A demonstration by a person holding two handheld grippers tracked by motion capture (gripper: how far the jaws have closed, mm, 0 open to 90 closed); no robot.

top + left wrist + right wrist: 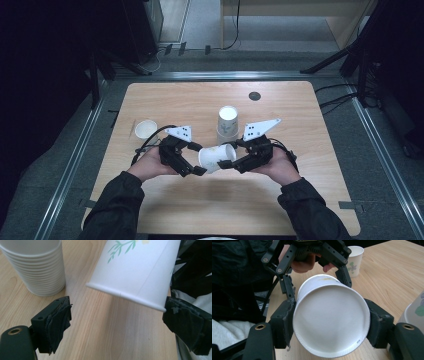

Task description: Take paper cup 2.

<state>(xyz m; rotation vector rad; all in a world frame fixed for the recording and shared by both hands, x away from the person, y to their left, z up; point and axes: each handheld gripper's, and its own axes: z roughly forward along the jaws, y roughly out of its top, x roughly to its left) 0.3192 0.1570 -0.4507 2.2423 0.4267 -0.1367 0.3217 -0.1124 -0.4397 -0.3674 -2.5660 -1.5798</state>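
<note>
A white paper cup with a leaf print lies on its side in the air between my two grippers, over the table's front middle. My right gripper is shut on its base end; in the right gripper view both pads press the cup's sides, bottom toward the camera. My left gripper is open at the cup's mouth end. In the left gripper view the rim hangs between the wide jaws; the left pad stands well clear and the right pad is at the rim's edge.
A tall upside-down stack of cups stands just behind the grippers, also close at the left. A single upright cup stands at the left. A dark round disc is set in the wooden table at the back.
</note>
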